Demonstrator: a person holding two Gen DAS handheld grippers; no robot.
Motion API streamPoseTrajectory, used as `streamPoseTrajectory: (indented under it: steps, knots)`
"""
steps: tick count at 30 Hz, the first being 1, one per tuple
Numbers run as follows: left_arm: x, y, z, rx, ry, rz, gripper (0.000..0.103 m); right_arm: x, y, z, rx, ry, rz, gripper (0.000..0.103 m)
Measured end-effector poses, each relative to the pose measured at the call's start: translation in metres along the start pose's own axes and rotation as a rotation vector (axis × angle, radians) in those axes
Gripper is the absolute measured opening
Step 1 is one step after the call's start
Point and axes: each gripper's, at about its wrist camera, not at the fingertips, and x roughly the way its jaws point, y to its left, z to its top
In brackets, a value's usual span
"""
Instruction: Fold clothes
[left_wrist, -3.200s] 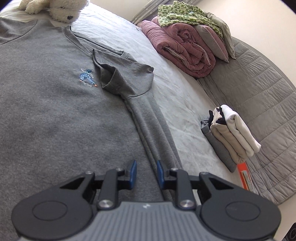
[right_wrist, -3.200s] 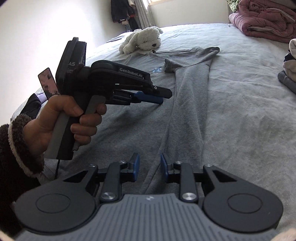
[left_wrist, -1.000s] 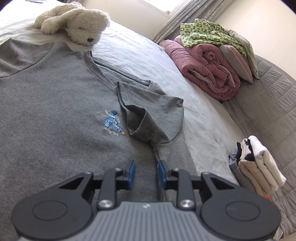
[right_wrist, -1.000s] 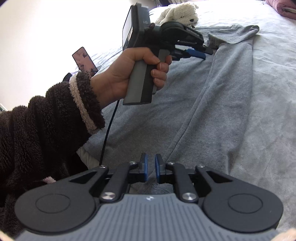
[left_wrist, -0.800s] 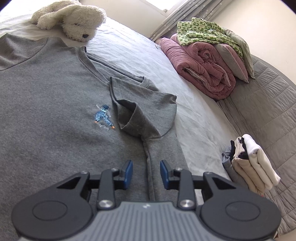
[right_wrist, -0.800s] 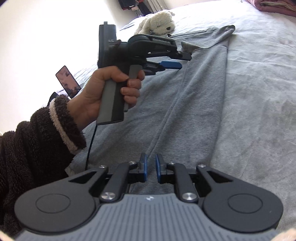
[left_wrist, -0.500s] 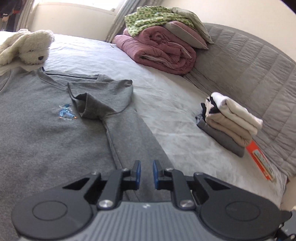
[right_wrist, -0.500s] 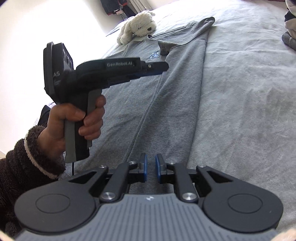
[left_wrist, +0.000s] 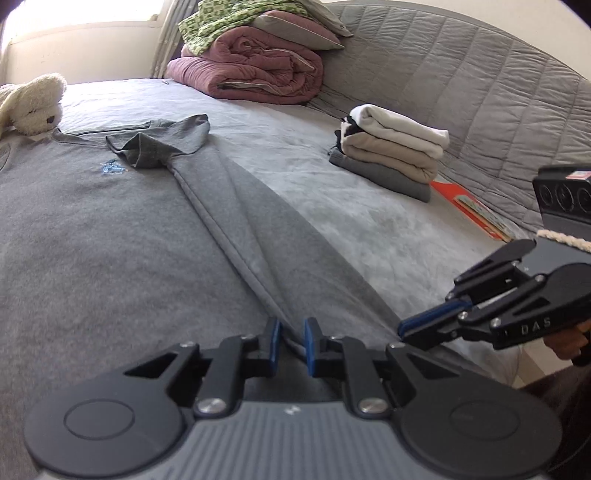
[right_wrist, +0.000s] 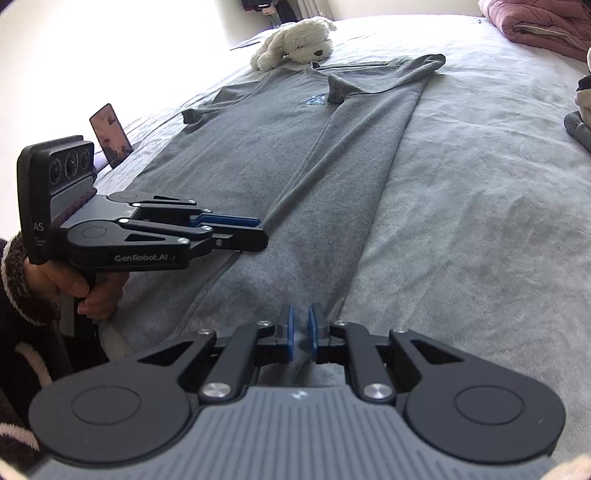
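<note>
Both wrist views low, close over grey shirt (left_wrist: 110, 229), facing headward

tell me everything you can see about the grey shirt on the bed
The grey shirt is a short-sleeved tee of soft, fleecy-looking knit with a small blue emblem on the chest. It lies flat, front up, on the pale grey bedspread, one side folded lengthwise over the body, that sleeve doubled back by the emblem. A white plush dog lies at its collar. At the hem, the left gripper and the right gripper each pinch fabric.
</note>
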Motion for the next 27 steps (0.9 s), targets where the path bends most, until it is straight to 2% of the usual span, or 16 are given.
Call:
streamPoseTrajectory:
  steps: [3,6,8,12,14,17,19,27]
  knots:
    - [-0.014,-0.009,-0.011,0.025,0.033,-0.046,0.014,-0.008,0.009,-0.011,-0.077,0.036,0.003,0.015]
    - [-0.02,-0.014,-0.014,0.069,0.08,-0.105,0.015,-0.013,0.012,-0.015,-0.101,0.069,0.03,0.024]
    - [-0.023,-0.015,-0.016,0.084,0.102,-0.163,0.023,-0.017,0.014,-0.015,-0.126,0.079,0.077,0.033]
    - [-0.029,-0.01,-0.012,0.069,0.122,-0.217,0.029,-0.02,0.02,-0.004,-0.126,0.041,0.115,0.039]
    - [-0.034,-0.005,-0.008,0.062,0.106,-0.215,0.037,-0.016,0.021,0.009,-0.089,0.013,0.11,0.041]
    - [-0.04,0.007,0.002,0.047,0.063,-0.163,0.049,-0.005,0.021,0.032,-0.031,-0.027,0.086,0.045]
    - [-0.044,0.017,0.008,0.037,0.033,-0.123,0.052,0.006,0.021,0.049,0.002,-0.052,0.042,0.046]
    - [-0.036,0.071,0.029,-0.097,-0.025,0.121,0.053,0.064,0.036,0.108,0.054,-0.178,-0.159,0.046]
